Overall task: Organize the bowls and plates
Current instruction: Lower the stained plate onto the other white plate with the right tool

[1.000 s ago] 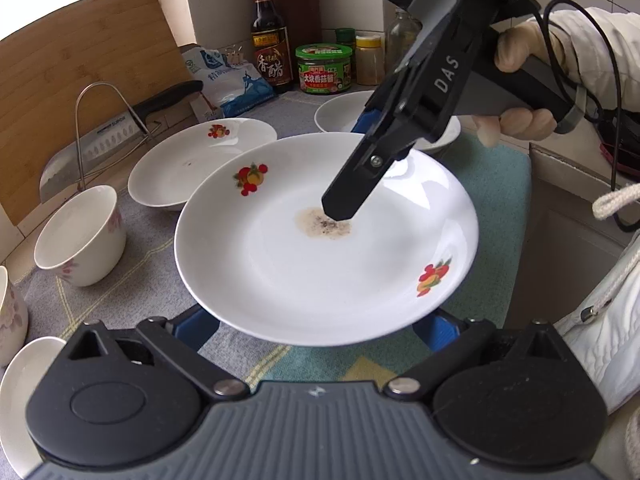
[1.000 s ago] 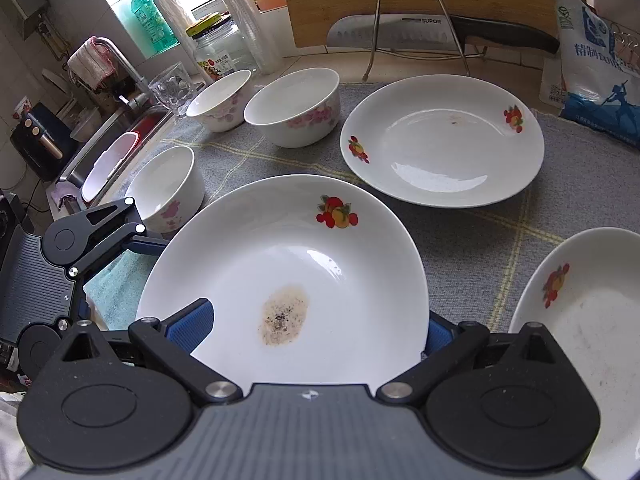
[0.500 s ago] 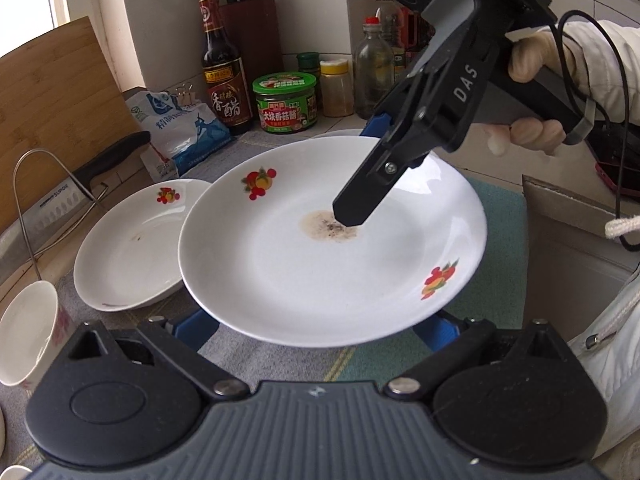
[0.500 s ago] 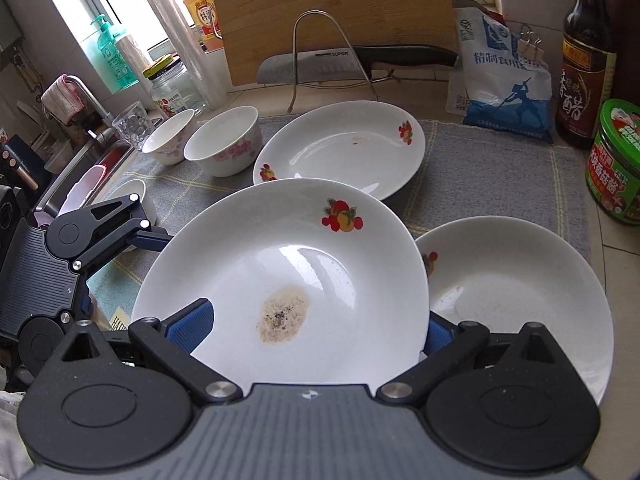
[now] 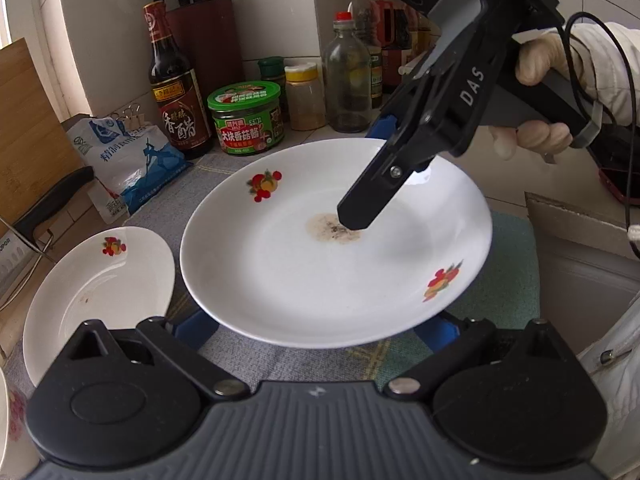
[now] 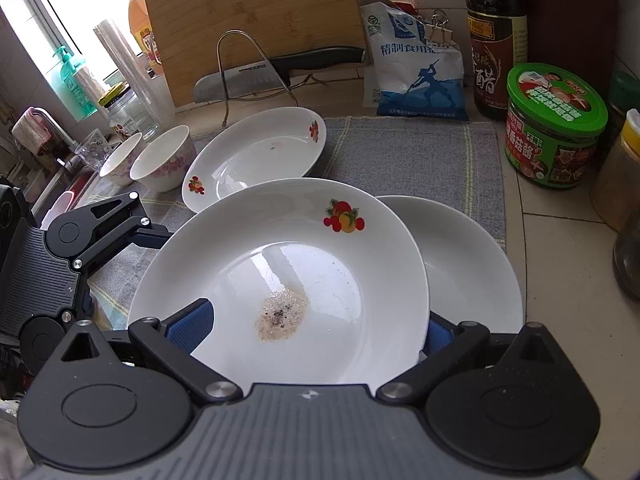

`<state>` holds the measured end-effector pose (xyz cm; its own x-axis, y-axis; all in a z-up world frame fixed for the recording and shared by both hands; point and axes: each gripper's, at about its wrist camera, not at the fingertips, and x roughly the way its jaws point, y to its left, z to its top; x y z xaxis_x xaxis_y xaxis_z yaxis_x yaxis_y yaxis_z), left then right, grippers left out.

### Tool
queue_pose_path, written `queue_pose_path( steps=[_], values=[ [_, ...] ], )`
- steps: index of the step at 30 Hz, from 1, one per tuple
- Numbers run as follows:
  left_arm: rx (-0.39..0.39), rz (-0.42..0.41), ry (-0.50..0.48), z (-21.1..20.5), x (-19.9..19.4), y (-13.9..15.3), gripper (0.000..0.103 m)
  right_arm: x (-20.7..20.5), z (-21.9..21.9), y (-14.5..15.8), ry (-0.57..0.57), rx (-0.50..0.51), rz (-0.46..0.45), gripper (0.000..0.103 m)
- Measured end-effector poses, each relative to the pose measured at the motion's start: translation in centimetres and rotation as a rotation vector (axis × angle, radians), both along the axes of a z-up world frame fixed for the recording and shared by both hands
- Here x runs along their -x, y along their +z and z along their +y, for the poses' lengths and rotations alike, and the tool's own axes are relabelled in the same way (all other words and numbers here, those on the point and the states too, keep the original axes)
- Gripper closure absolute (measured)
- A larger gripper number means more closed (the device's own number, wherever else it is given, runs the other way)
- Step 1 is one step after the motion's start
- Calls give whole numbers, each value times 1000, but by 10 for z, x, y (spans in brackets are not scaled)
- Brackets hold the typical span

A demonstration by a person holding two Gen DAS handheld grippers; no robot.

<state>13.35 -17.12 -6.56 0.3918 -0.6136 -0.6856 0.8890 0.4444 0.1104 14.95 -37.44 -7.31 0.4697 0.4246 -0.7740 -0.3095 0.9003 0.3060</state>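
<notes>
Both grippers have carried the stained plate (image 6: 280, 264) rightward, so it now hangs partly over another plate (image 6: 472, 264) on the worktop. Right gripper (image 6: 308, 328) jaws grasp its near rim; whether the left gripper (image 5: 316, 328) clamps or just supports it, I cannot tell.

The carried plate (image 6: 280, 264) looks like glossy glazed ceramic, smooth apart from a gritty brown stain at its middle. Both pink-flowered bowls (image 6: 162, 160) share that shiny glaze. The grey mat (image 6: 412, 152) is woven cloth, matt and coarse. The cutting board (image 6: 256, 20) is pale wood with fine grain. The cleaver (image 6: 240, 82) has a dull metal blade and sits on a shiny wire rack (image 6: 256, 68). The salt bag (image 5: 128, 160) is slick, crinkled plastic.
</notes>
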Motion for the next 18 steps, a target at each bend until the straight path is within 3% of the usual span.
queue_pose_path(
  steps=[18],
  values=[
    [-31,23,-10,-26,-9,-10,2,-10,-27,-18,-37,-22,21,0]
  ],
)
